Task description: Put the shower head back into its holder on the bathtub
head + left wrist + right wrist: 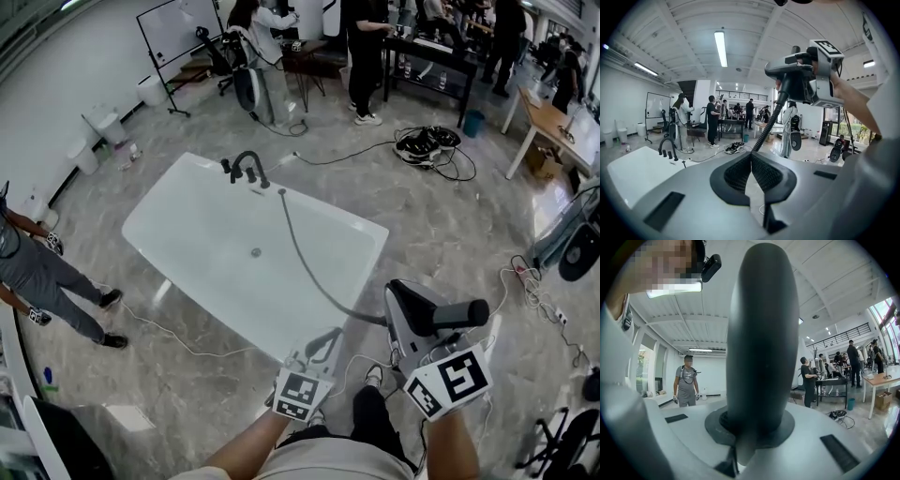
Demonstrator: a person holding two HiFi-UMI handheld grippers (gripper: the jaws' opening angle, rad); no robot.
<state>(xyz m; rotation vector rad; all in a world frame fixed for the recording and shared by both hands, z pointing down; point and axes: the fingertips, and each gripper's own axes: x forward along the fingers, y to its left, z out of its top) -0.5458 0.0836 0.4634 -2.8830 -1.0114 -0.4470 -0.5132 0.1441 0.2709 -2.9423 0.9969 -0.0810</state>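
My right gripper (752, 425) has its jaws closed round the handle of the dark grey shower head (457, 313), which fills the middle of the right gripper view and stands up between the pads. My left gripper (751, 161) is closed with its ribbed pads meeting edge to edge and nothing between them. In the head view both sit low in front of me, the left one just beside the right, pointing toward the near end of the tub (187, 225).

I hold the shower head off the tub's near right corner, outside the rim, with its handle pointing to the right. Its hose (305, 258) runs from it back across the white tub to the far rim. There the dark faucet (247, 167) stands, well apart from the shower head. I cannot make out the holder itself from here.

Beyond the tub, on the grey marble floor, lies a coil of cables (427, 145), and several people stand around tables at the back of the room.
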